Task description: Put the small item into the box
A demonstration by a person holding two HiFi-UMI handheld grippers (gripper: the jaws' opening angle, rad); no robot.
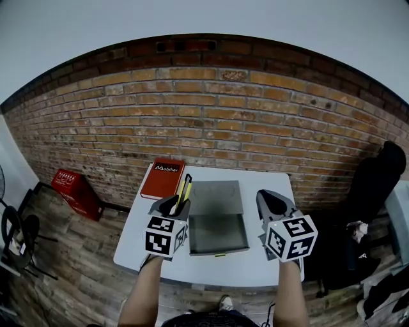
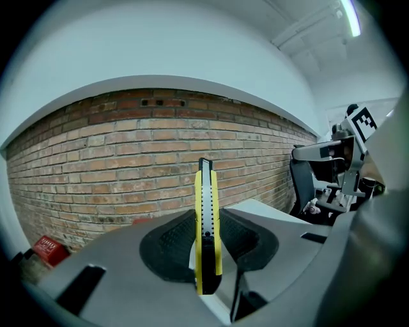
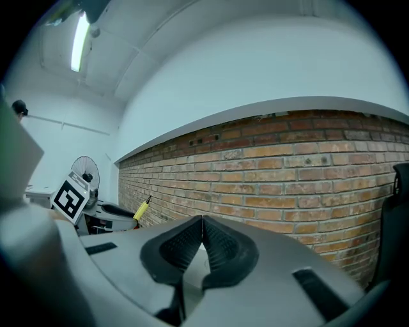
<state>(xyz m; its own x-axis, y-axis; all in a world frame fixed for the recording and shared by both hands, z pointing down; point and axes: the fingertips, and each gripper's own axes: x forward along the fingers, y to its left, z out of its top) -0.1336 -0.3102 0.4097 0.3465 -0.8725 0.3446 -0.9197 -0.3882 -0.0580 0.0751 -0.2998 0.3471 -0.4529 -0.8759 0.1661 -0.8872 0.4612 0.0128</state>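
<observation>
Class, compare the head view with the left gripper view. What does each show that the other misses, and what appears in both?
Only the head view shows the open grey box and the red book.

Only the left gripper view shows the ceiling strip light and the black ridged pads pressing on the yellow and black utility knife.

Both show that knife in the left gripper, the brick wall, the red crate and the right gripper.

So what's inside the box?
Only bare grey floor shows in the box; nothing lies in it. The strip behind its near wall is hidden. The knife is in the left gripper's jaws.
</observation>
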